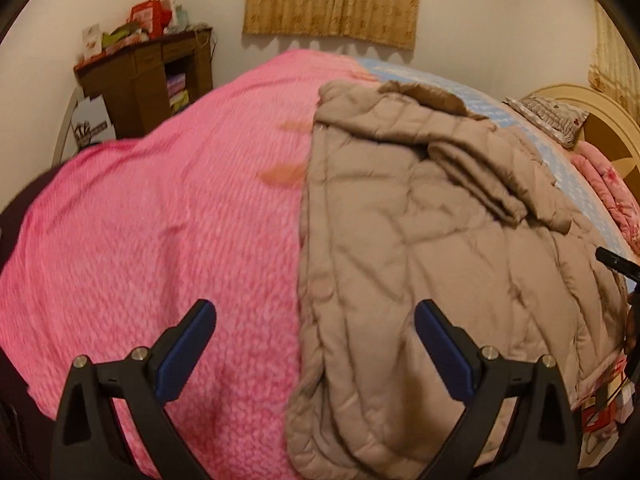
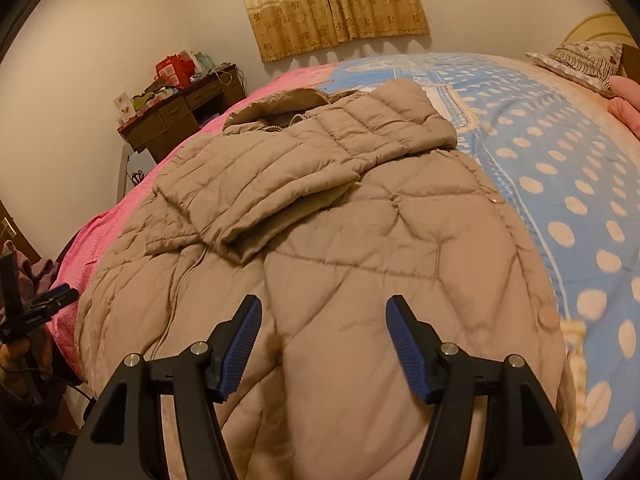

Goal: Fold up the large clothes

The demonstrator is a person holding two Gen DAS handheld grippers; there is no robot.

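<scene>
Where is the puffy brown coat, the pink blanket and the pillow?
puffy brown coat (image 2: 360, 240), right wrist view, on its quilted body.
pink blanket (image 1: 160, 220), left wrist view, on its bare middle.
pillow (image 2: 580, 60), right wrist view, on its patterned top.

The quilted coat (image 2: 328, 240) is plain beige-tan (its stitching runs in diamonds low down, straight bands on the sleeve). Beside it lies a bright pink blanket (image 1: 152, 232). The bedsheet (image 2: 560, 184) is light blue with cream polka dots. The curtain (image 2: 332, 4) is golden-yellow, flower-patterned.

left hand-held gripper (image 1: 316, 316) jaws apart, right hand-held gripper (image 2: 324, 312) jaws apart
</scene>
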